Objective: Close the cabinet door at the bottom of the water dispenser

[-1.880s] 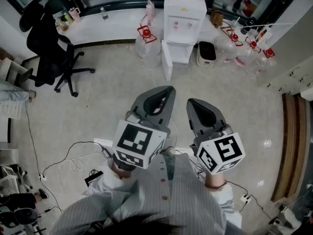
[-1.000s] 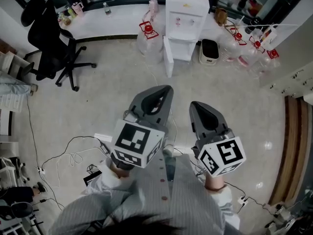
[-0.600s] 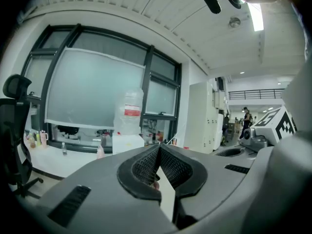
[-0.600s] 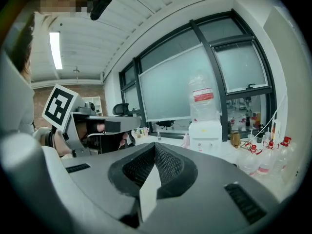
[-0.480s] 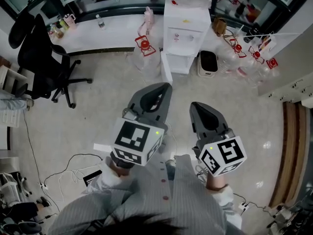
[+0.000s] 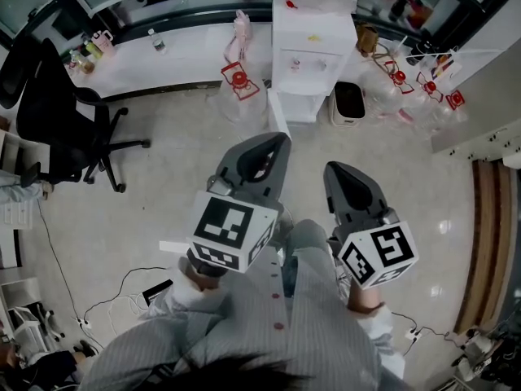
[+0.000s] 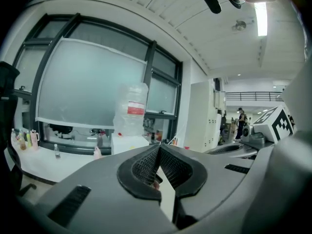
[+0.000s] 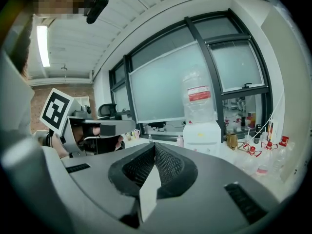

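Observation:
The white water dispenser (image 6: 313, 51) stands against the far window wall with a clear bottle on top. Its bottom cabinet door (image 6: 277, 114) hangs open, swung out to the left. Both grippers are held out in front of me, well short of the dispenser. My left gripper (image 6: 278, 142) is shut with nothing in it, its tip pointing toward the open door. My right gripper (image 6: 336, 170) is shut and empty too. The dispenser (image 7: 127, 143) shows past the left gripper (image 7: 159, 148), and also as a small dispenser (image 8: 201, 133) beyond the right gripper (image 8: 154, 146).
A black office chair (image 6: 49, 112) stands at the left. Clear water bottles (image 6: 236, 88) sit left of the dispenser, several more bottles (image 6: 407, 96) at its right, with a dark bin (image 6: 348, 103) beside it. Cables (image 6: 122, 287) lie on the floor at lower left.
Both grippers have moved forward with me toward the dispenser, which now sits nearer in the head view. The chair has slid toward the left edge. Both jaws stayed shut.

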`<state>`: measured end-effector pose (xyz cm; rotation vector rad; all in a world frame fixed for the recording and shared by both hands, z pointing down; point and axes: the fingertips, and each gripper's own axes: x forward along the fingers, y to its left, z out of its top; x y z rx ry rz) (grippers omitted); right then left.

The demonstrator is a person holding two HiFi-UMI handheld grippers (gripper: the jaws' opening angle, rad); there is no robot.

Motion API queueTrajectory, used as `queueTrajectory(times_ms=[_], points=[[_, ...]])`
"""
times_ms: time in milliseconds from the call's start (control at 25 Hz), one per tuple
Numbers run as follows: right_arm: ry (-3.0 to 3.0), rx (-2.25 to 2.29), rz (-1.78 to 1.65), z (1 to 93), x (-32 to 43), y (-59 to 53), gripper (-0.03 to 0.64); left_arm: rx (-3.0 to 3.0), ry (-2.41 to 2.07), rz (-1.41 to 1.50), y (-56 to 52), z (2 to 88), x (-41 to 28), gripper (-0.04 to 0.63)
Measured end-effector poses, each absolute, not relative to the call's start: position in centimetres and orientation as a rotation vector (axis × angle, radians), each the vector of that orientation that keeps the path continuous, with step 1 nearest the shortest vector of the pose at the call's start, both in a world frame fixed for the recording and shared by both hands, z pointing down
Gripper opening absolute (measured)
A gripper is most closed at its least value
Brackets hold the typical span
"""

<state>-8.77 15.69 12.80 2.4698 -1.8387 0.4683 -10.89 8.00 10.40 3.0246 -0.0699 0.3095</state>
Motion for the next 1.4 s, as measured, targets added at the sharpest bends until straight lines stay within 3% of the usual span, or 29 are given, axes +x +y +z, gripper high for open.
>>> queueTrajectory(times_ms=[400,1120,1400], points=[[-1.848,2.48,0.477,14.2,-2.6,12.1,0.014,3.037,-0.102,0.306,4.2,11.1,-5.5,0.011],[-2.084,2.156,0.532,15.1,19.6,6.2,0.014,2.943,-0.412,0.325,-0.7,12.4,16.6,0.011],[-2.254,1.893,0.601,17.2,23.4,4.2,0.014,2.85,-0.664,0.322,-3.1,13.7,20.2,0.011]])
